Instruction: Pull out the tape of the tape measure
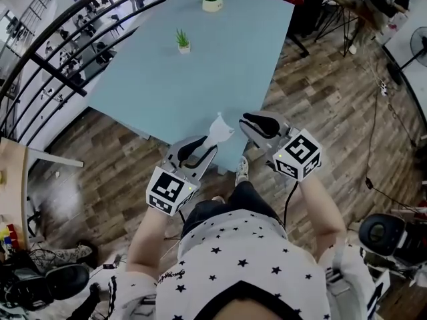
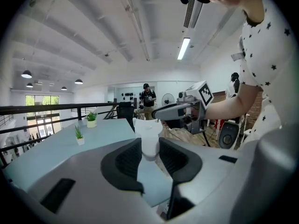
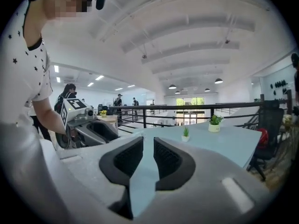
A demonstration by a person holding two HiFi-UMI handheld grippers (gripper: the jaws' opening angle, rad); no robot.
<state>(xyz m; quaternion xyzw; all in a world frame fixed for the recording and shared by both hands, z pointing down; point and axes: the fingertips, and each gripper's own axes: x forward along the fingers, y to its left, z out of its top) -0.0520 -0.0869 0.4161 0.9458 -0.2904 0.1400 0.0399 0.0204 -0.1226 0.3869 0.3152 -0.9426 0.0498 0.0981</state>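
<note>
The left gripper's (image 2: 149,154) fingers clamp a white tape measure (image 2: 148,133), held up over the near edge of the blue counter (image 1: 200,65). The right gripper's (image 3: 148,155) fingers stand narrowly apart with nothing between them, just beside it.

The grey plastic left gripper (image 1: 208,147) and its twin, the right gripper (image 1: 248,121), carry black ribbed pads (image 2: 128,158) at the tip and a white cube with black square markers (image 1: 170,190) at the rear. A thin black cable (image 1: 288,202) trails behind the right gripper. The person wears a white short-sleeved shirt with black stars (image 1: 233,252) and dark trousers (image 1: 213,212).
</note>
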